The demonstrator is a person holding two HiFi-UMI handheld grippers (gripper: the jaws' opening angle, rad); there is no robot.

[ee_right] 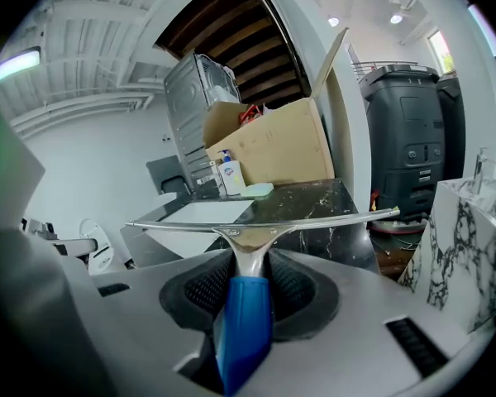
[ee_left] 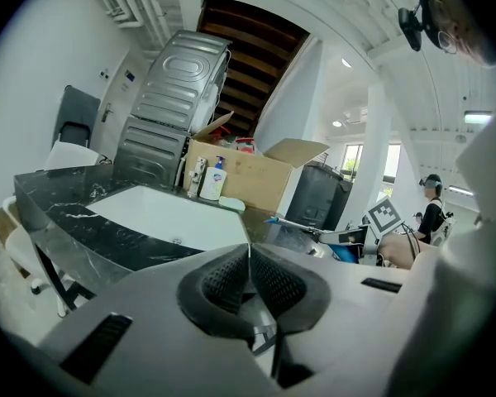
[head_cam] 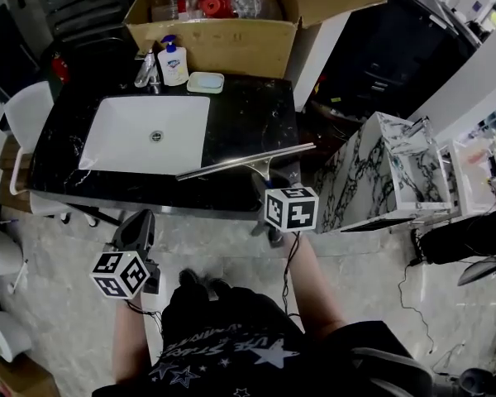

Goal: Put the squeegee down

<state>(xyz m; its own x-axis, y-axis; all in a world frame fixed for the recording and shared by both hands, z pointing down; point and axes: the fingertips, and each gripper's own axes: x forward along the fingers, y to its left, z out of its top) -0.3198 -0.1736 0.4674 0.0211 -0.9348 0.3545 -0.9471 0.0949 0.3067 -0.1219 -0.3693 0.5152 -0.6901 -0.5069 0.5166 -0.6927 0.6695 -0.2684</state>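
Got the squeegee (head_cam: 246, 161) pinched in the right gripper (head_cam: 267, 180), jaws clamped tight on the metal neck right where the blue handle (ee_right: 244, 321) starts. Sits with the long metal blade stretched crosswise over the front right part of the black marble counter (head_cam: 248, 110), just right of the white sink (head_cam: 145, 135). Honestly can't tell whether the blade touches the stone or hangs just over it. Handle end points back toward the person, out past the counter's front edge.

Over on the left gripper (head_cam: 139, 230): jaws pressed together, nothing between them. Parked low in front of the counter, over the floor, well apart from the squeegee.

Farther back on the counter: a soap bottle (head_cam: 174, 63) with a pale soap dish (head_cam: 205, 82) just beside it, and an open cardboard box (head_cam: 223, 44) right behind both.
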